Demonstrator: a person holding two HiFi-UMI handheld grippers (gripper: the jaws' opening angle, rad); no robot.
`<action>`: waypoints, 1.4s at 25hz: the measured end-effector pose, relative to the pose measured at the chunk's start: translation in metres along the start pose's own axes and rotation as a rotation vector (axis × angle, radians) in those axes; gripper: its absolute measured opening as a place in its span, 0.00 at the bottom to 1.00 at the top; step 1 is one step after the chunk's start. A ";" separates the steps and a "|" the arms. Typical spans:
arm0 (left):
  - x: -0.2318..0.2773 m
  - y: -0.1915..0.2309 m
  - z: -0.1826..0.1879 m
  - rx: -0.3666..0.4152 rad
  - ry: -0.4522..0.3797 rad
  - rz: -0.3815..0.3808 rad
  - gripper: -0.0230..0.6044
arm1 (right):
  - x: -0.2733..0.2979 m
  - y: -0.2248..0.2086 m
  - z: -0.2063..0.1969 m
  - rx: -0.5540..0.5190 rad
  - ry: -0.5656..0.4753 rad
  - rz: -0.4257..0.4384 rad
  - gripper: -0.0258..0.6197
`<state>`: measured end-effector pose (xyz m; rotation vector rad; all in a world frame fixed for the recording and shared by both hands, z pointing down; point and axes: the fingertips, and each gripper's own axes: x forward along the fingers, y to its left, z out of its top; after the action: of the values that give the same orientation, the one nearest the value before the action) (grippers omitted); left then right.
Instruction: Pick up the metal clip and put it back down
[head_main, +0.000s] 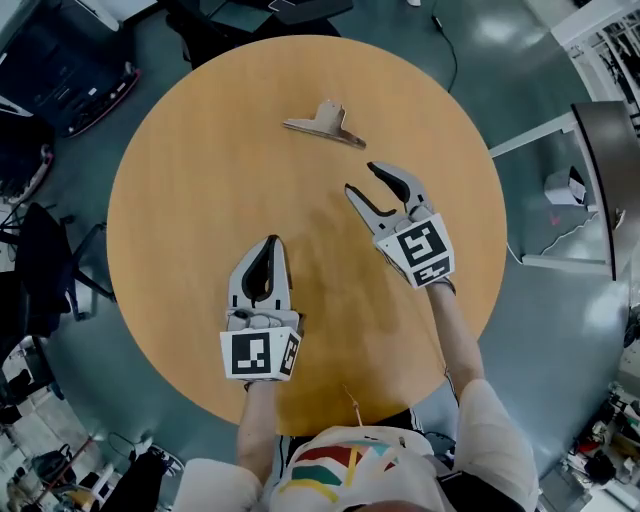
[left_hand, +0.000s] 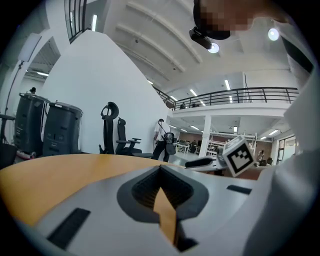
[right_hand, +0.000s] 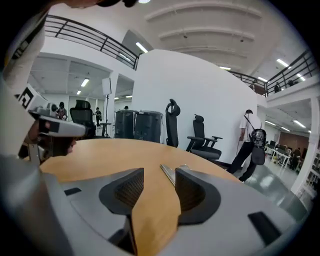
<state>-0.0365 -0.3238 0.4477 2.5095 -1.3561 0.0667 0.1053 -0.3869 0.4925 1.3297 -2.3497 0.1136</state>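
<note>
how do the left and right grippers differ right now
The left gripper has its jaws together; the right gripper has them apart. The right gripper sits nearer the metal clip and angles toward it; the left gripper lies farther back and points straight ahead. Both are empty and over the round wooden table.

One grey metal clip (head_main: 323, 123), a long flat blade with a raised tab on top, lies free and slightly skewed on the far part of the round wooden counter (head_main: 210, 190), inside its edge.
</note>
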 end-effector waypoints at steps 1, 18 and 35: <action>0.011 0.004 -0.005 -0.002 0.005 0.004 0.11 | 0.017 -0.012 -0.007 -0.016 0.026 0.004 0.32; 0.122 0.015 -0.097 -0.101 0.077 -0.015 0.11 | 0.147 -0.098 -0.104 -0.076 0.277 0.168 0.32; 0.093 0.013 -0.057 -0.063 0.012 0.034 0.11 | 0.124 -0.073 -0.075 -0.097 0.237 0.130 0.09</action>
<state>0.0099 -0.3905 0.5214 2.4312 -1.3741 0.0457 0.1363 -0.5035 0.6007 1.0562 -2.2094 0.1837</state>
